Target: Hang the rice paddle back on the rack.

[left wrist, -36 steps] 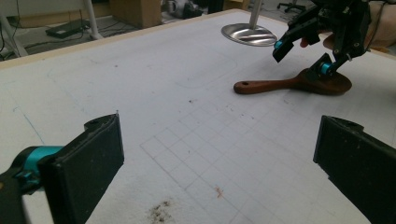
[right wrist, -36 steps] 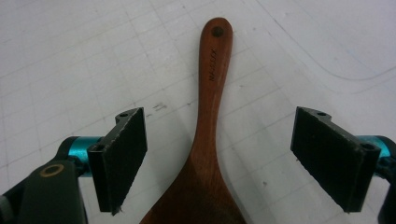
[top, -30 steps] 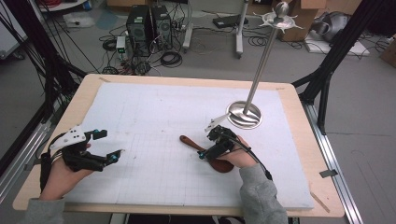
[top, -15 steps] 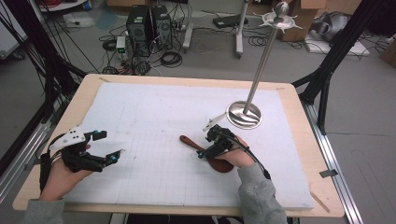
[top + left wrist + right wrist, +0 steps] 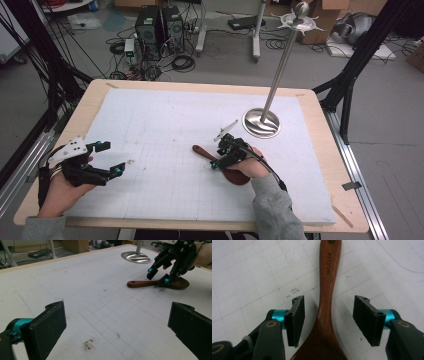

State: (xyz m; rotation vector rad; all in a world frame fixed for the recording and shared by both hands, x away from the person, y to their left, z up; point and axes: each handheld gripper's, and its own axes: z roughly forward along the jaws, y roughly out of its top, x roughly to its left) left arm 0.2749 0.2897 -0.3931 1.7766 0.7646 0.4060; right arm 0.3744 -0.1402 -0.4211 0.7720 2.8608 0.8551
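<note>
Desk (image 5: 320, 165): wooden, covered by a white gridded mat (image 5: 165, 130); everything lies on the mat.
Stand (image 5: 261, 123): round steel base with a tall pole, at the far right of the mat, well apart from the spoon.
Wooden spoon (image 5: 327, 287): lies flat near the mat's middle right, handle pointing away from the right hand.
Right claw (image 5: 328, 320): straddles the spoon where handle widens into bowl; jaws have just been closing, the spoon is between them, but gaps remain on both sides, so no pinch yet.
Left claw (image 5: 117, 322): spread wide, holding nothing, hovering over bare mat at the left.
Risk: the spoon sits nearer the one pad, so that pad would likely touch first and could swivel it; the curved neck may slip out.
Hard to tell: the bowl is cut off in the right gripper view and covered by the hand from above.
</note>
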